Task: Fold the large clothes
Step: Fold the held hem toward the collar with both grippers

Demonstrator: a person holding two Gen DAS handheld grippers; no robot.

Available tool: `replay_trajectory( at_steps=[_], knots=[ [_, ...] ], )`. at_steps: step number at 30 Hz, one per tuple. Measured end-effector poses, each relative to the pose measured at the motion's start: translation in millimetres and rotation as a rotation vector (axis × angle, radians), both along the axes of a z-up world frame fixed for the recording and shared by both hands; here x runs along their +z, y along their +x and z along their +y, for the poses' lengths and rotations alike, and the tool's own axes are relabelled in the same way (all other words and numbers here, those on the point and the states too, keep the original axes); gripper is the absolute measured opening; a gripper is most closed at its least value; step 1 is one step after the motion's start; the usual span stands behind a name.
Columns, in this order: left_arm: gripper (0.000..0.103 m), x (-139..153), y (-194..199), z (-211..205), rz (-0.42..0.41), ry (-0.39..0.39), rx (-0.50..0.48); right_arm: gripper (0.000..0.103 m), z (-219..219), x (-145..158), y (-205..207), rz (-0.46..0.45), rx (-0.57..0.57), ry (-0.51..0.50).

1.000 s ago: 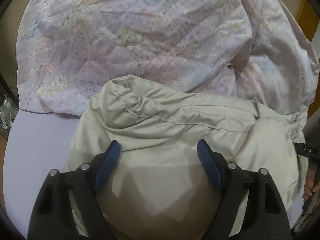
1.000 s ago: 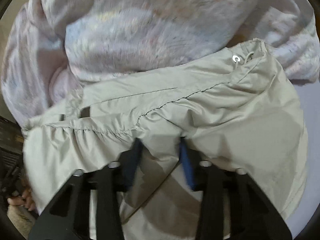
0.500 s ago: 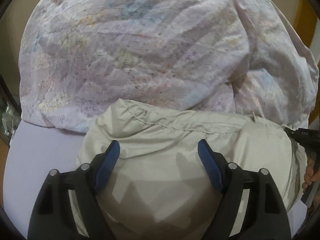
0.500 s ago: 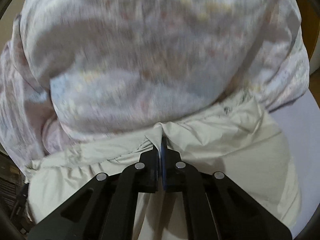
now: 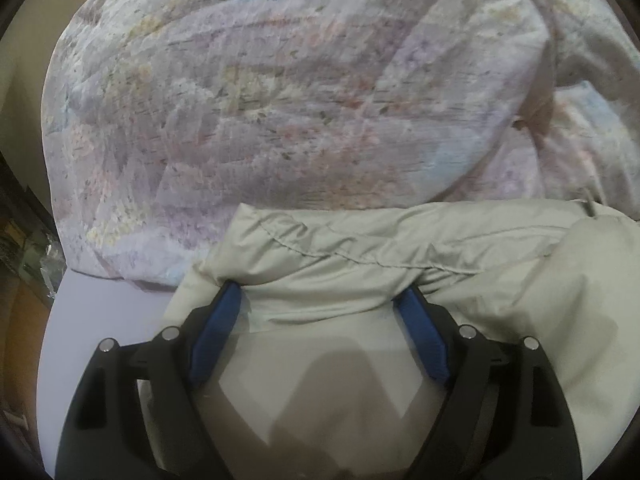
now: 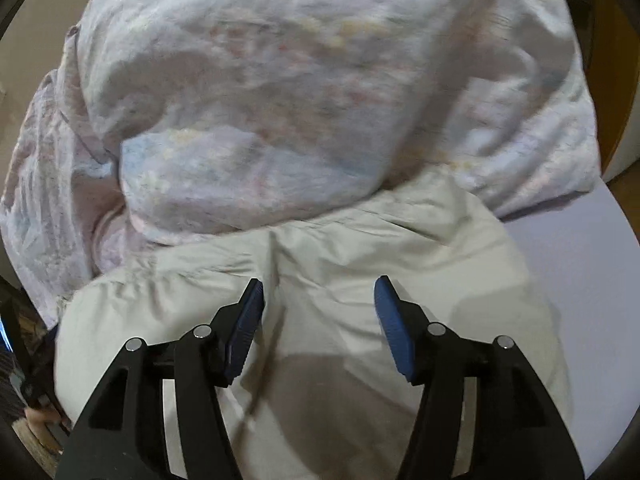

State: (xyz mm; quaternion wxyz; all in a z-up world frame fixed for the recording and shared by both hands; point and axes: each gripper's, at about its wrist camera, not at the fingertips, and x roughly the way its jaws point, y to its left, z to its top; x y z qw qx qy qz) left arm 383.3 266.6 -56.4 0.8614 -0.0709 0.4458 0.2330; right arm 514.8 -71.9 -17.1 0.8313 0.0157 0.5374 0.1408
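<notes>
Left wrist view: the left gripper has its black arms and blue pads spread wide, with nothing clamped. Both tips are tucked under a rolled, stitched fold of the pale beige, thin, crinkly garment, and the cloth lies slack across the gap between them. That garment lies on a flat lavender surface, bare at the left. Behind it, touching its far edge, a big crumpled bedcover in a faded pastel print rises in a mound.

Right wrist view: the right gripper is likewise wide open above the beige garment, holding nothing; whether its pads touch the fabric I cannot tell. The garment is bunched against the pastel bedcover, and the lavender surface shows at the right.
</notes>
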Motion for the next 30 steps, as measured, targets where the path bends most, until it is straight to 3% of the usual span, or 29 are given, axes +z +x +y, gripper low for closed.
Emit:
replay_trajectory(
  at_steps=[5,8,18,25,30],
  knots=[
    [0.088,-9.6,12.2,3.5,-0.003,-0.005,0.024,0.061,6.7,-20.0,-1.9,-0.036,0.048,-0.100],
    [0.091,-15.9,13.7,7.0,-0.012,-0.031,0.040,0.068,17.4,-31.1,-2.4,-0.049,0.070,-0.135],
    [0.097,-27.0,2.1,18.7,-0.044,-0.076,0.080,0.080,29.6,-55.9,3.2,-0.105,0.075,-0.134],
    [0.101,-50.4,-11.2,27.9,-0.039,-0.091,0.102,0.083,47.5,-77.7,-11.9,-0.140,0.074,-0.133],
    [0.101,-60.2,-14.9,33.5,-0.040,-0.108,0.106,0.084,36.9,-85.4,-9.2,-0.145,0.068,-0.128]
  ],
)
